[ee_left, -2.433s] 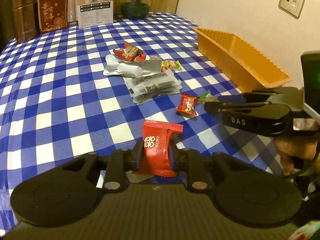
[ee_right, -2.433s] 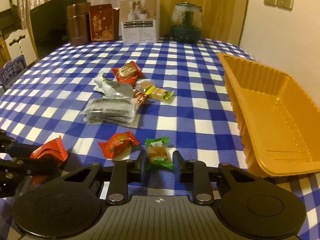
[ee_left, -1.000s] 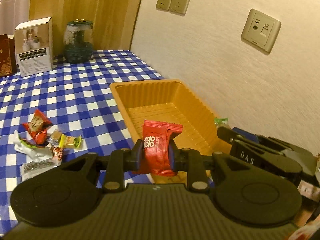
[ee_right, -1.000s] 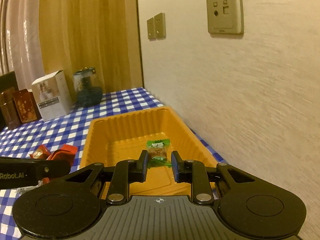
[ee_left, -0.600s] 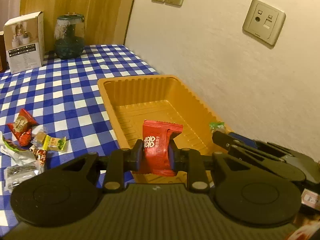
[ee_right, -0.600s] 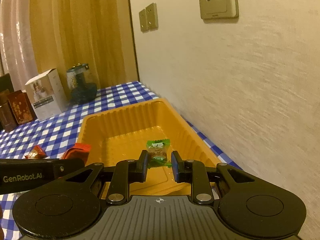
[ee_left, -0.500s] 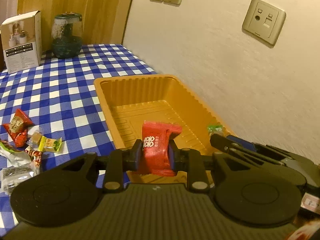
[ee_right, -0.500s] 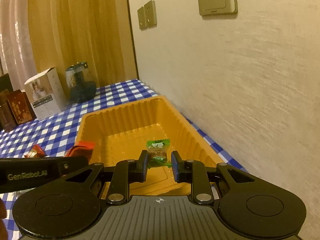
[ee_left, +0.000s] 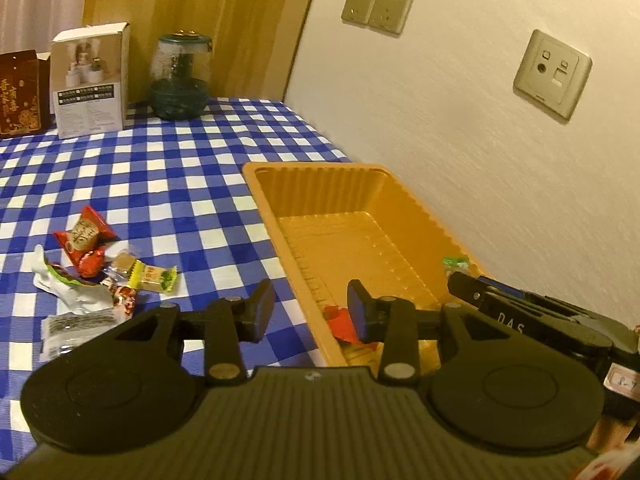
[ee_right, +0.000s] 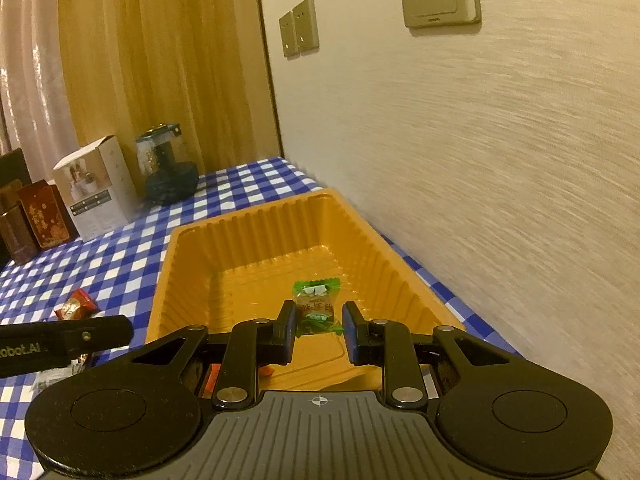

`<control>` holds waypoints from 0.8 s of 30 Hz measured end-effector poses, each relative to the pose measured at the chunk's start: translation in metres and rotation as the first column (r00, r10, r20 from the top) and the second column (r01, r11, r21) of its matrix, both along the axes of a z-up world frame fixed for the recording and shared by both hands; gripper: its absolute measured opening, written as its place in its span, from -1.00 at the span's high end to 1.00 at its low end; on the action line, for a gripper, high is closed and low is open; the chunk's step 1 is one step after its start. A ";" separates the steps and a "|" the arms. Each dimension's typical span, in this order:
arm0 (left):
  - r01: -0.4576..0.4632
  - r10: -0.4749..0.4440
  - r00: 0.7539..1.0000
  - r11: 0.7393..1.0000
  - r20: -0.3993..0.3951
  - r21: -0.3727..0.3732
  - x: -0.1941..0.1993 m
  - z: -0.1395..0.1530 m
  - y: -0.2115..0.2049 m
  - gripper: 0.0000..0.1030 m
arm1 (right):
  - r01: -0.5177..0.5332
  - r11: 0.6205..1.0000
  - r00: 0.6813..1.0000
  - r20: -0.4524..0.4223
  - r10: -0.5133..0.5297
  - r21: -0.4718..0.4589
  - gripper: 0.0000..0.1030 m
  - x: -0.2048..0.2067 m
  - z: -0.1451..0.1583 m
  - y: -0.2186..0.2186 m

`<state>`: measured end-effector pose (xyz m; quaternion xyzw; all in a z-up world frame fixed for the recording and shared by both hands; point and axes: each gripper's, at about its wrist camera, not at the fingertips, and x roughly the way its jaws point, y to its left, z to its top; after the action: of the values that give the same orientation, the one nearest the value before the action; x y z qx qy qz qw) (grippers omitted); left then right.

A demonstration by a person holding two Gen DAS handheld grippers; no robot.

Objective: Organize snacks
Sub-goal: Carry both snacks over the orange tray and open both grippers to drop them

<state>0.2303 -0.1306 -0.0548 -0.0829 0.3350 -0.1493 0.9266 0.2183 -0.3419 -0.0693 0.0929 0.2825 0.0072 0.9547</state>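
- Step in hand: dropping snacks into the orange tray (ee_left: pixel 412 216).
- Left gripper (ee_left: pixel 311 307): fingers spread wide, holding nothing. The red packet (ee_left: pixel 340 322) lies in the tray's near corner, low centre of the left view.
- Right gripper (ee_right: pixel 319 330): fingers parted; the green candy (ee_right: pixel 316 304) sits between them over the tray floor. Contact cannot be told.
- Both grippers hover level at the tray's near end, pointing along it.
- Next move, as judged: free the candy, then go to the snack pile (ee_left: pixel 104 272) at mid-left.
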 end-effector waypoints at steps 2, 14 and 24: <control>-0.005 0.005 1.000 1.000 0.003 -0.006 -0.001 0.002 0.001 0.30 | -0.006 1.000 1.000 0.005 0.006 -0.001 0.51 -0.001 0.000 0.002; -0.009 0.008 1.000 0.999 0.014 0.042 -0.008 0.000 0.007 0.29 | -0.027 0.998 0.999 0.043 0.025 0.054 -0.31 -0.002 0.004 0.000; -0.028 0.027 1.000 0.998 0.012 0.050 -0.017 0.002 0.018 0.21 | -0.039 0.999 0.998 0.047 0.038 0.023 -0.31 -0.005 0.006 0.007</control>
<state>0.2137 -0.1127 -0.0523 -0.0633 0.3320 -0.1286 0.9323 0.2136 -0.3346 -0.0638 0.0985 0.2619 0.0310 0.9596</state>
